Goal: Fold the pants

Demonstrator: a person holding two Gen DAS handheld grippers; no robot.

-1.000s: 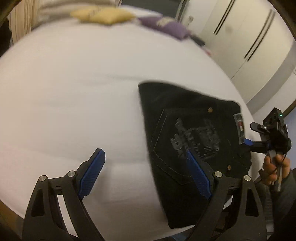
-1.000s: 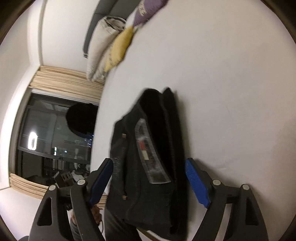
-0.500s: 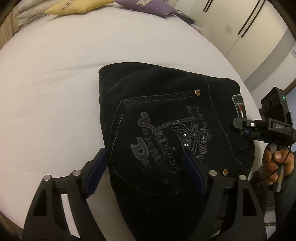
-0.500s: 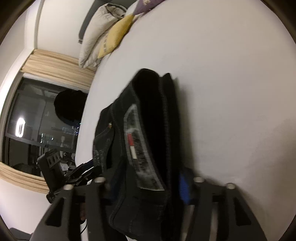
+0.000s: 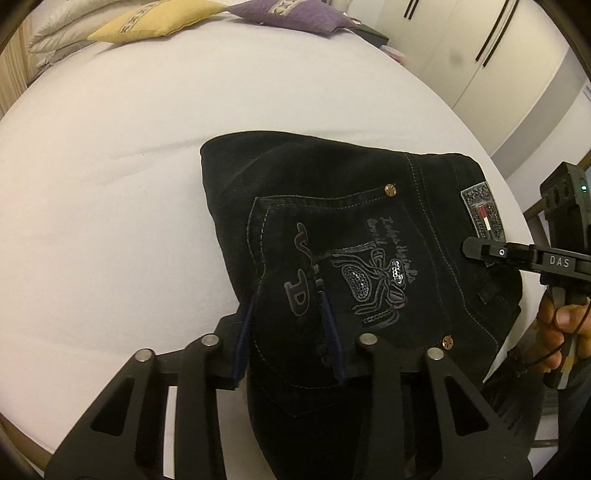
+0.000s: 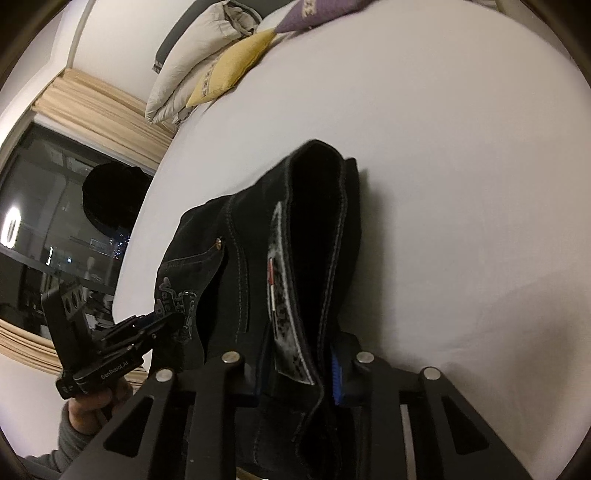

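Observation:
Black folded pants (image 5: 351, 206) lie on a white bed (image 5: 110, 166), back pocket with embroidery facing up. My left gripper (image 5: 288, 295) is closing on the near edge of the pants, and pocket fabric is bunched between its blue pads. My right gripper (image 6: 299, 350) is closing over the waistband end of the pants (image 6: 317, 192), with the label and several layers pressed between its pads. From the left wrist view, the right gripper (image 5: 480, 251) sits at the waistband on the right. In the right wrist view, the left gripper (image 6: 159, 325) bites the pocket edge.
Yellow (image 5: 159, 22) and purple (image 5: 288, 14) cushions and a white pillow (image 6: 192, 55) lie at the far end of the bed (image 6: 461, 184). White wardrobe doors (image 5: 498, 55) stand to the right. A dark window (image 6: 55, 240) is beyond the bed's other side. A hand (image 5: 557, 332) holds the right gripper.
Both grippers went from wide open around the pants to closed on them. The left gripper slid over the pocket edge; the right one took in the waistband, which now stands lifted.

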